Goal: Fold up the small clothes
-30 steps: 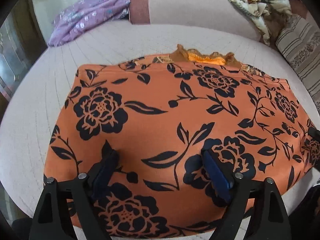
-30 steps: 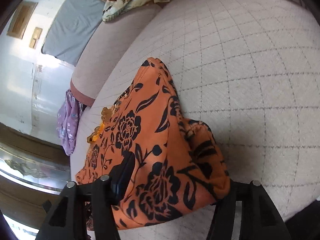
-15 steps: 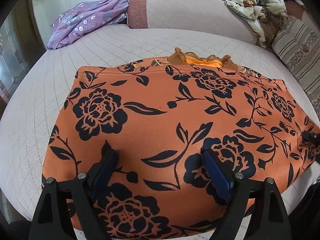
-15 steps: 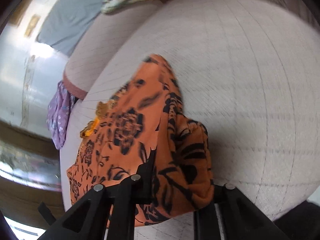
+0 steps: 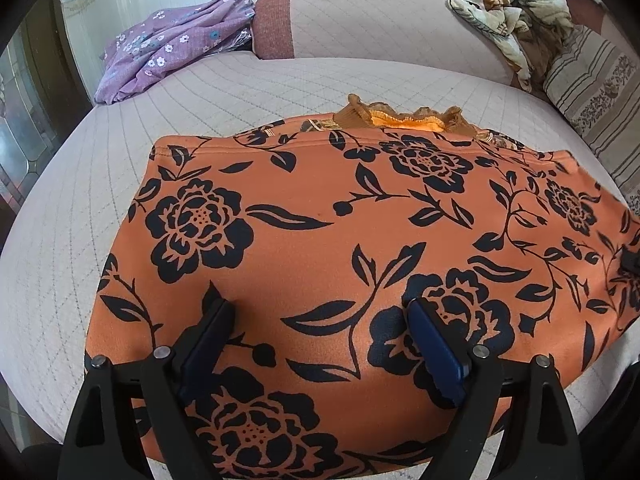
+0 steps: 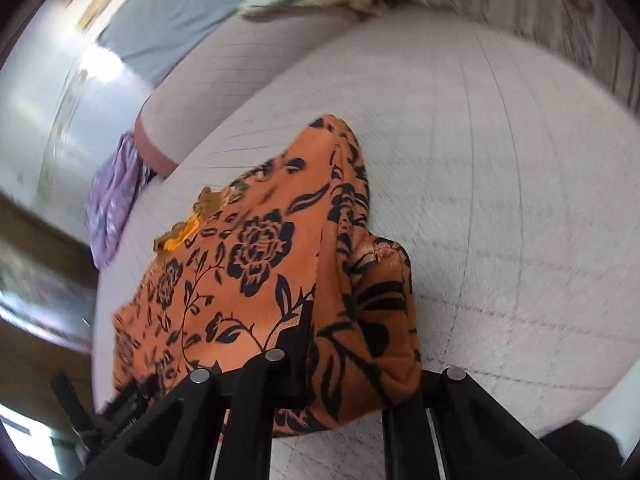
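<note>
An orange garment with black flowers (image 5: 320, 220) lies folded on the quilted sofa seat (image 5: 240, 84), a frilly orange edge (image 5: 400, 116) showing at its far side. My left gripper (image 5: 320, 320) is open, its blue pads (image 5: 436, 344) resting over the garment's near part. In the right wrist view the same garment (image 6: 256, 264) is bunched at its right corner, and my right gripper (image 6: 352, 352) is shut on that bunched corner (image 6: 372, 320). The right gripper's tip shows at the left wrist view's right edge (image 5: 630, 260).
A purple flowered cloth (image 5: 172, 44) lies at the sofa's far left. A crumpled beige patterned cloth (image 5: 512, 8) and a striped cushion (image 5: 592, 92) are at the far right. The sofa backrest (image 5: 380, 20) runs behind. The seat's front edge is just below both grippers.
My right gripper closed from open onto the garment's right corner and the view swung with blur. My left gripper stayed open on the garment, the camera rising slightly.
</note>
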{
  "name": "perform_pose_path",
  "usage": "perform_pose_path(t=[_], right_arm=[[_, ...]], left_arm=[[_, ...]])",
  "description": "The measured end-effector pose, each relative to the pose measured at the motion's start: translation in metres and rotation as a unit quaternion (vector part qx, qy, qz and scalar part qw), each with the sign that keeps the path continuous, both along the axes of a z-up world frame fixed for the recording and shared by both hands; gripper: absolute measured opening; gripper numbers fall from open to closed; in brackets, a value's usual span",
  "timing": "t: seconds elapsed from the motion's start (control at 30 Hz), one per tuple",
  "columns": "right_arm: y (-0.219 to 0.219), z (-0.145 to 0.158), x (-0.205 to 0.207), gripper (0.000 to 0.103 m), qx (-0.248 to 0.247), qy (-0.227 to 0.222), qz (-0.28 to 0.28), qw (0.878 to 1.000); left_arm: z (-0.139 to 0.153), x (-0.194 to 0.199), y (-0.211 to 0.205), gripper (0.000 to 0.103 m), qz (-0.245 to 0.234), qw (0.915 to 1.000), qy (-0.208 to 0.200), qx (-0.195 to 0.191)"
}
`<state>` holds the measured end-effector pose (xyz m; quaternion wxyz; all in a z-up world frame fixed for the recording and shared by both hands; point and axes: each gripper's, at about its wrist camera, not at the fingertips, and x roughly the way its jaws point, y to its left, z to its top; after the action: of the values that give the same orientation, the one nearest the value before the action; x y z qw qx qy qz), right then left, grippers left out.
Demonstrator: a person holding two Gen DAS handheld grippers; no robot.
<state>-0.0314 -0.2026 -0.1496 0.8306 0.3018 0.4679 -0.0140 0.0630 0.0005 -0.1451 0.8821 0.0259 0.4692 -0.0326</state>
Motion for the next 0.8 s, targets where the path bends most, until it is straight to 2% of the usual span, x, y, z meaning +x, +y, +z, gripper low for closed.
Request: perform_pose_path(t=[0.1,0.17,0.23,0.33,0.37,0.43,0.5,0.57,0.63,0.73,0.77,0.8], right_arm=[[0.0,-0.007,-0.001,0.011,-0.03,0.014,0.005,0.999],[-0.003,-0.024,-0.003,0.01,-0.027,0.032,0.004,0.999],[-0.007,-0.029,-0.006,0.011,-0.016,0.026,-0.003,1.0],[-0.005,-0.026,-0.004,0.011,-0.032,0.025,0.006,0.999],[-0.006,-0.027,-0.004,0.011,-0.026,0.024,0.006,0.999],[-0.013,-0.03,-0.006,0.011,-0.002,0.021,0.0,1.0],[-0.015,-0.033,-0.007,0.011,0.014,0.02,-0.004,1.0],[-0.02,-0.036,-0.008,0.013,0.04,0.019,-0.01,0.999],[-0.029,-0.04,-0.01,0.017,0.088,0.017,-0.025,0.996],[-0.038,-0.042,-0.014,0.027,0.139,0.01,-0.038,0.99],[-0.038,-0.042,-0.015,0.033,0.143,0.007,-0.038,0.989],[-0.037,-0.04,-0.016,0.044,0.145,0.003,-0.037,0.989]], left_arm=[[0.003,0.002,0.001,0.09,-0.001,0.9999,0.01,0.002],[0.011,0.002,0.003,0.089,0.008,0.9998,0.015,-0.006],[0.02,-0.001,0.003,0.089,0.015,0.9998,-0.001,-0.016],[0.03,-0.006,-0.006,0.089,-0.005,0.9991,-0.026,-0.032],[0.027,-0.006,-0.012,0.089,-0.013,0.9994,-0.022,-0.022],[-0.004,0.002,-0.024,0.091,-0.028,0.999,0.031,0.016],[-0.01,-0.002,-0.026,0.097,-0.035,0.9989,0.002,0.033],[-0.006,-0.001,-0.024,0.096,-0.028,0.9992,0.011,0.026],[0.005,-0.002,-0.021,0.094,-0.012,0.9998,0.016,0.009],[0.021,-0.008,-0.027,0.093,-0.02,0.9997,-0.009,-0.004],[0.021,-0.008,-0.029,0.093,-0.023,0.9997,-0.01,0.0],[0.014,-0.005,-0.034,0.093,-0.027,0.9996,0.003,0.011]])
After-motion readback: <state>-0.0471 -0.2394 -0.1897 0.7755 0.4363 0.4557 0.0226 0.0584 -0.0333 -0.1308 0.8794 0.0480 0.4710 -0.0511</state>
